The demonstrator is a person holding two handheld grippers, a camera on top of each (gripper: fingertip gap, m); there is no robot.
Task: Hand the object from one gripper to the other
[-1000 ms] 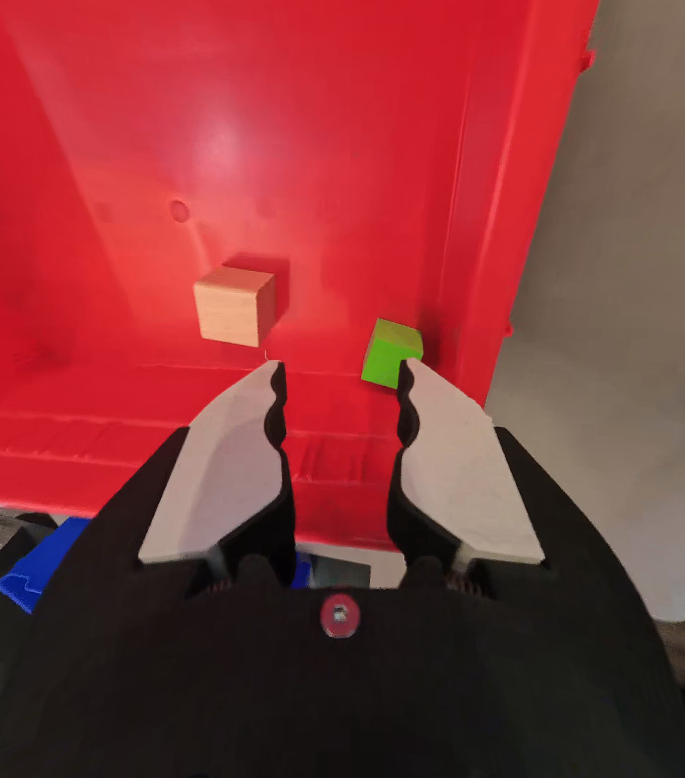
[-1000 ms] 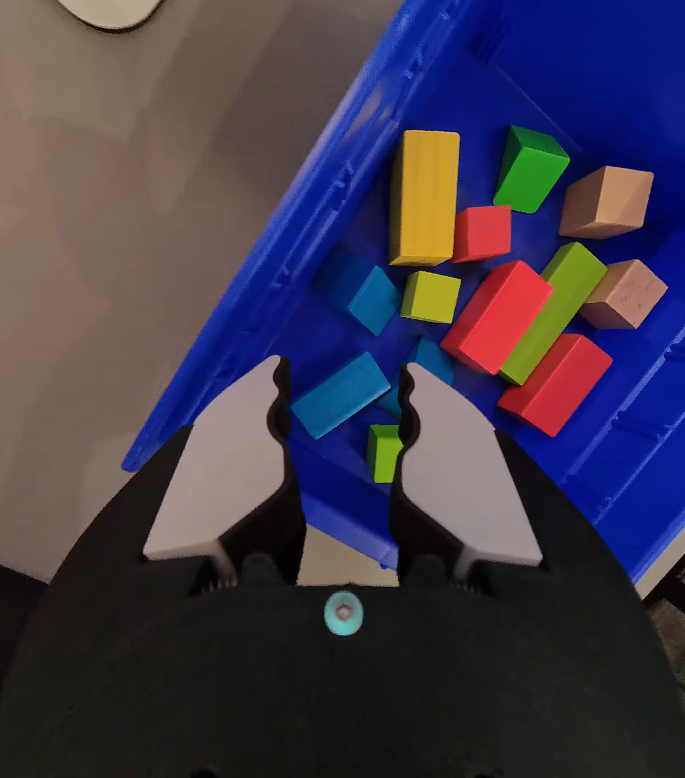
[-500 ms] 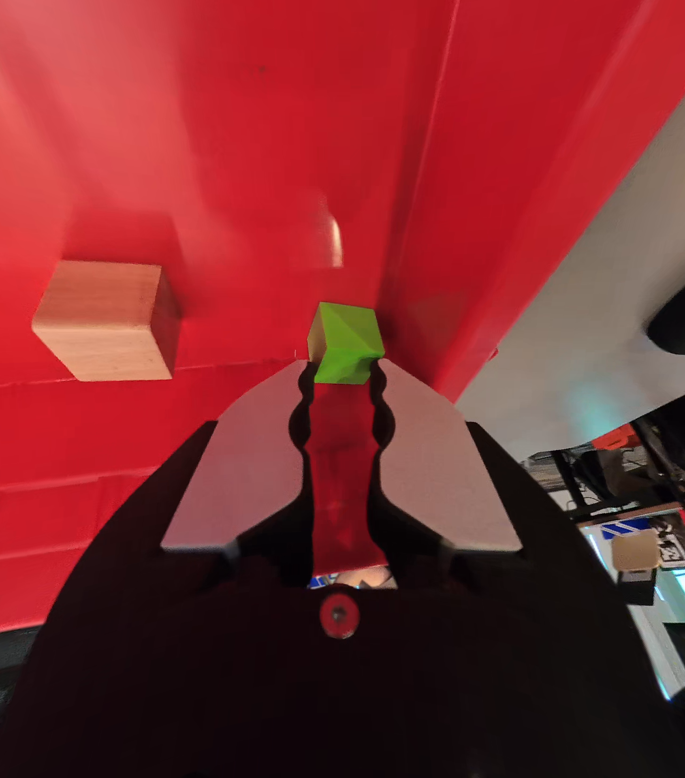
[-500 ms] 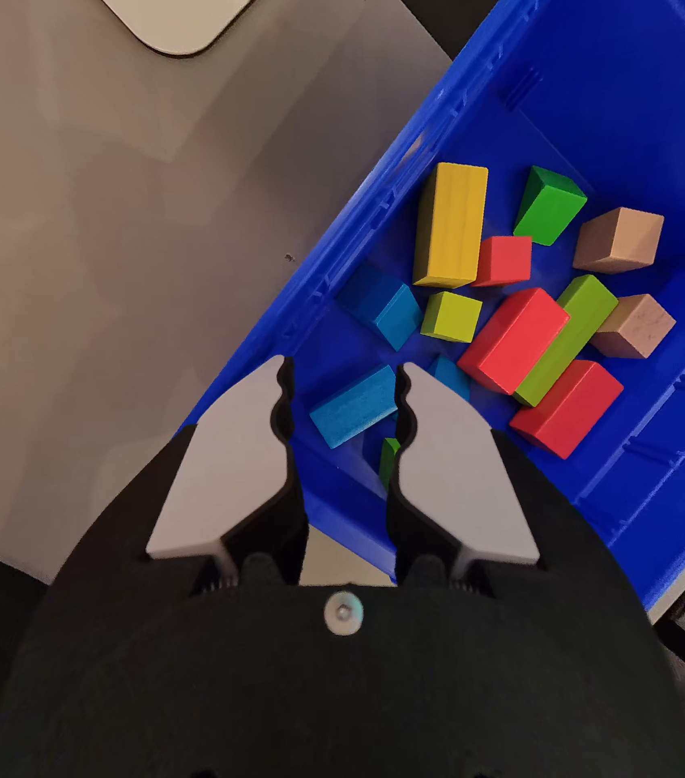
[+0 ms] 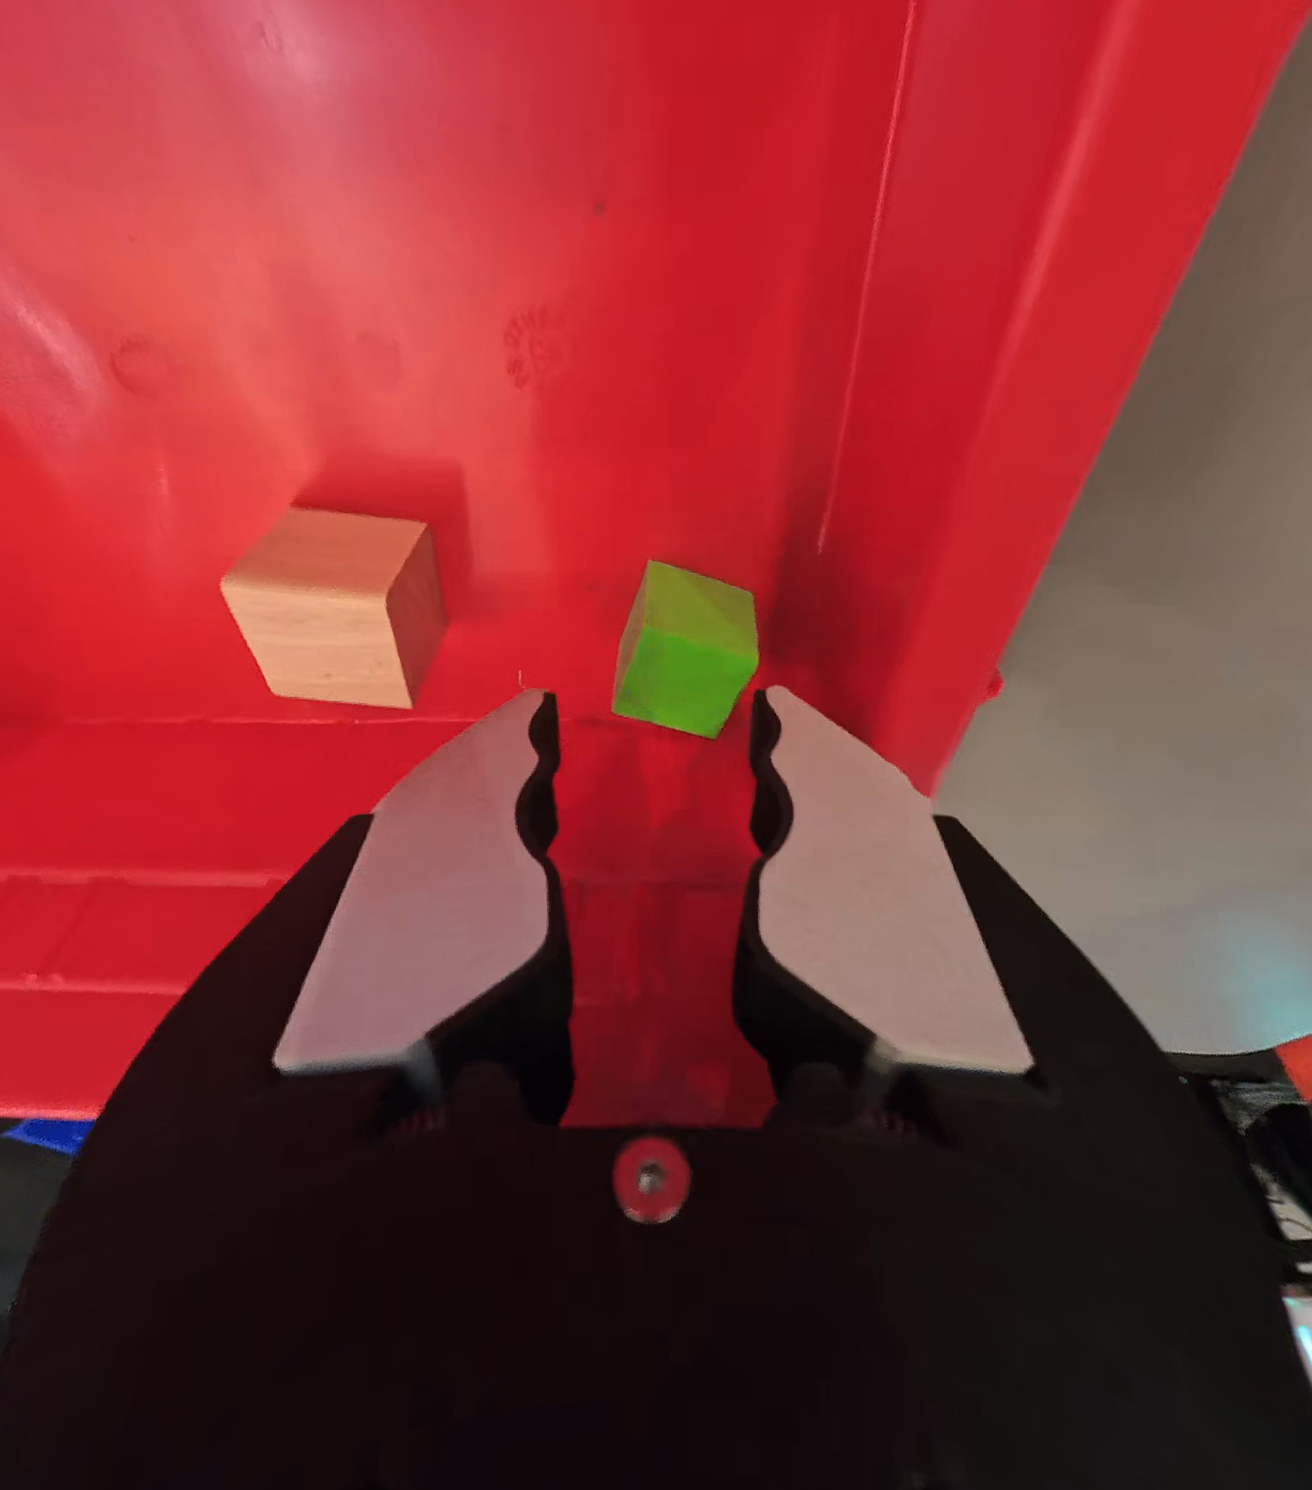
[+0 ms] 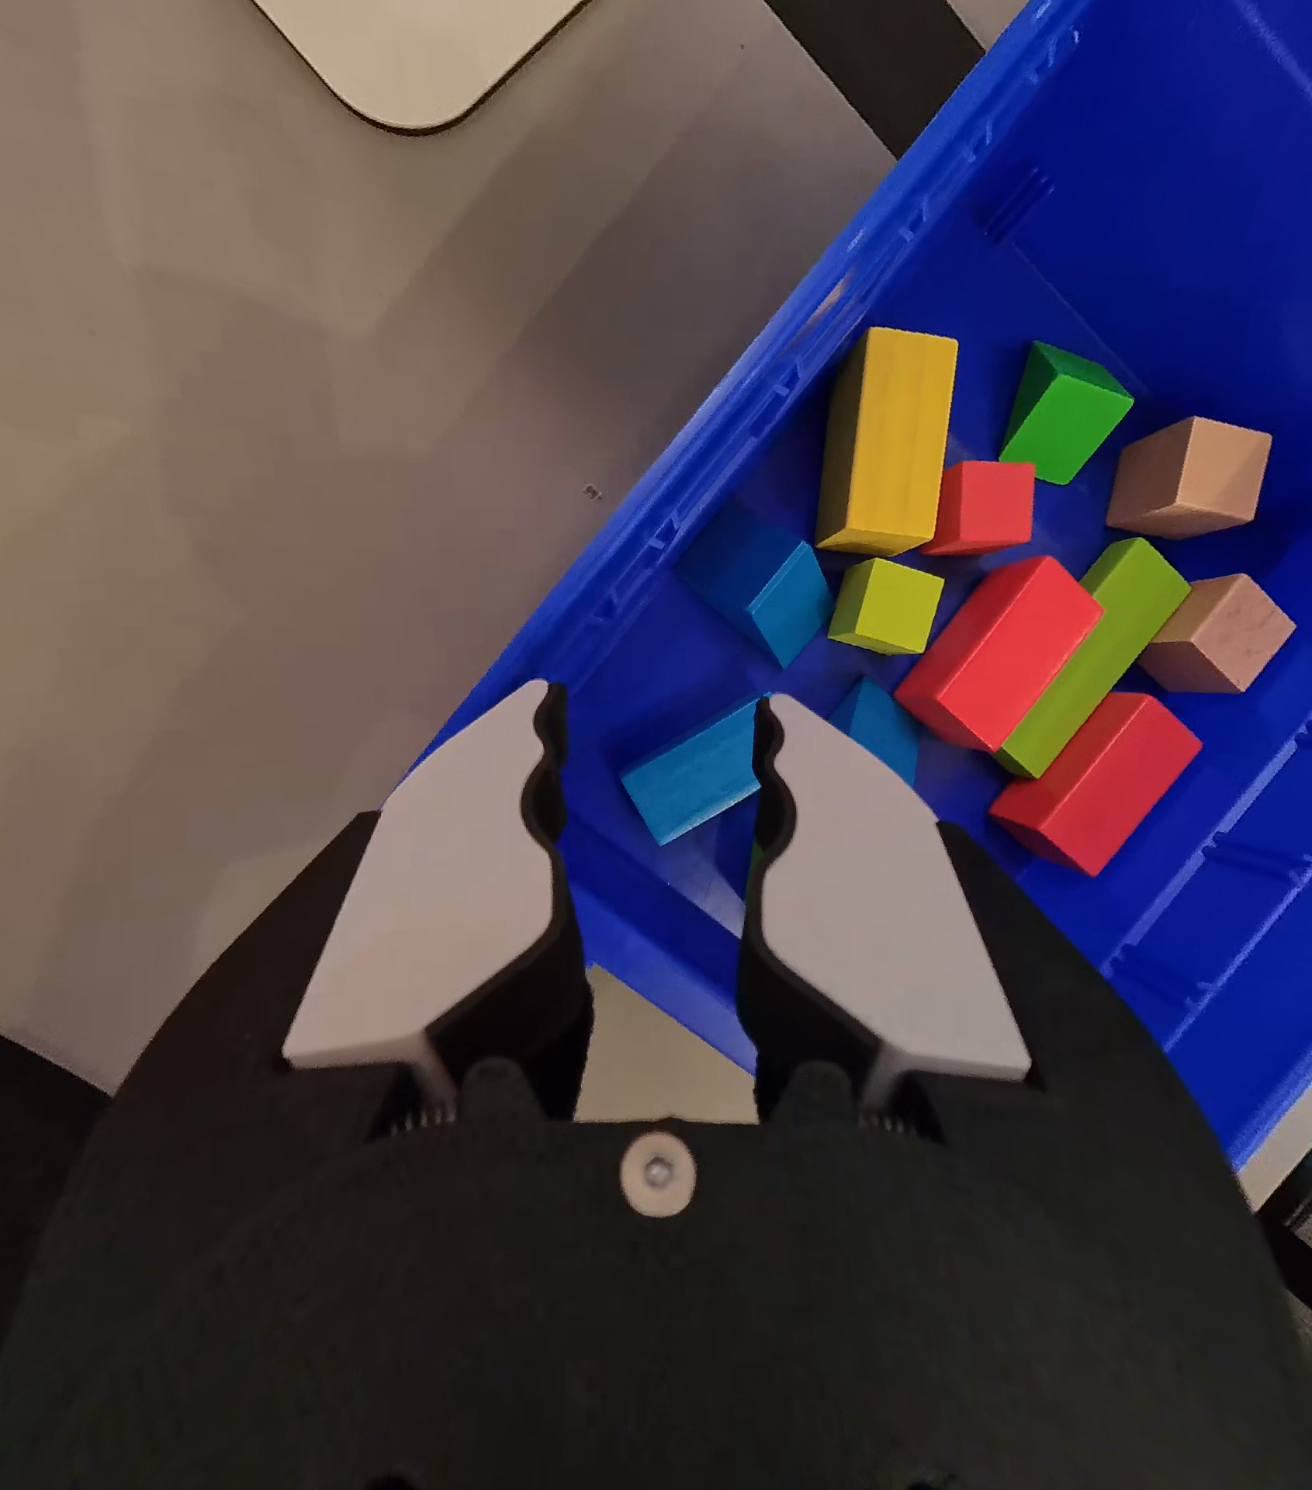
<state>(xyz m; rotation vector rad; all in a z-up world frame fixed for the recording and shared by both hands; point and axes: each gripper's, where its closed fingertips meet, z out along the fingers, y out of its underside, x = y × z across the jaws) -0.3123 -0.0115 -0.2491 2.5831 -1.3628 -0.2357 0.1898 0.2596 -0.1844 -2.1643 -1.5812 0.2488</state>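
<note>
Left gripper (image 5: 652, 709) spread and bare above red bin (image 5: 475, 242), green cube (image 5: 685, 653) just beyond its tips, wooden block (image 5: 334, 605) beside, right gripper (image 6: 656, 709) spread over blue bin (image 6: 1200, 201) of coloured blocks.

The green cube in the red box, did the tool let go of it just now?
Yes, it looks so. Half a second ago the left tool had the green cube at its tips; now it has pulled back, open, with the cube lying free. The wooden block stayed put. The right tool still hangs open over the blue box.

Left wrist view looks close into a red bin (image 5: 475, 242); right, down over a blue bin (image 6: 1241, 201).
</note>
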